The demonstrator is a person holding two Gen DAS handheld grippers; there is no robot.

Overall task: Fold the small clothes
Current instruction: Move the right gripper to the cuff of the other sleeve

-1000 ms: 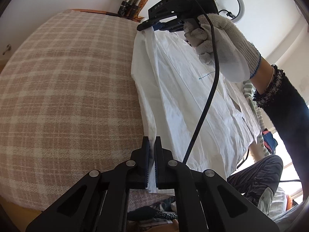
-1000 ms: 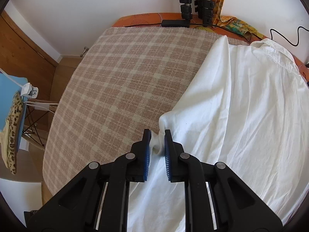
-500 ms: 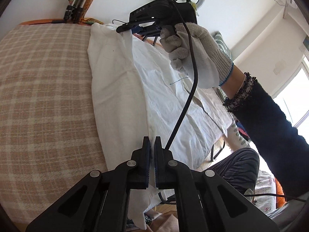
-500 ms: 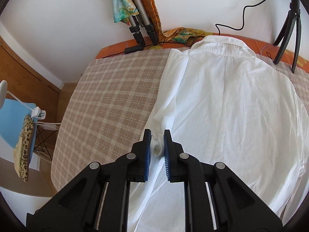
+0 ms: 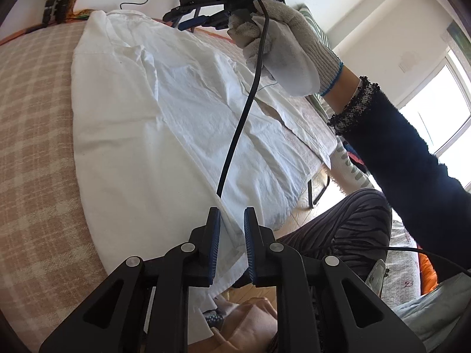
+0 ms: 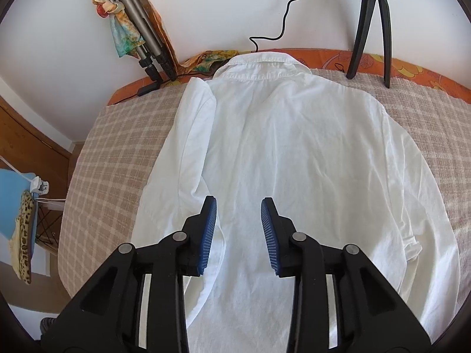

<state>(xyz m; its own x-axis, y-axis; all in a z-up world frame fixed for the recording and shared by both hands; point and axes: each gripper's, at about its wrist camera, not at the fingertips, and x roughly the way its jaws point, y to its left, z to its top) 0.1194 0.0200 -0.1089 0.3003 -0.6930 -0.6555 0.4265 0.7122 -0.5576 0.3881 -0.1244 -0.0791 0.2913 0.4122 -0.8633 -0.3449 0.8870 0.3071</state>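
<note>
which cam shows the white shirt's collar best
The right wrist view: the white cotton shirt's collar lies whole and facing the camera at the far edge. The left wrist view shows it only obliquely, small and distorted.

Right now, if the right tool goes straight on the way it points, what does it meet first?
Most likely the white shirt lying on the checked cover; the open right tool points down at it, nothing between.

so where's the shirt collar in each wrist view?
Left wrist: collar at upper left, at the far end of the white shirt, left of the right claw.
Right wrist: collar at top centre, just below the wall.
Shared landmark: the folded silver tripod, top left in both views.
</note>
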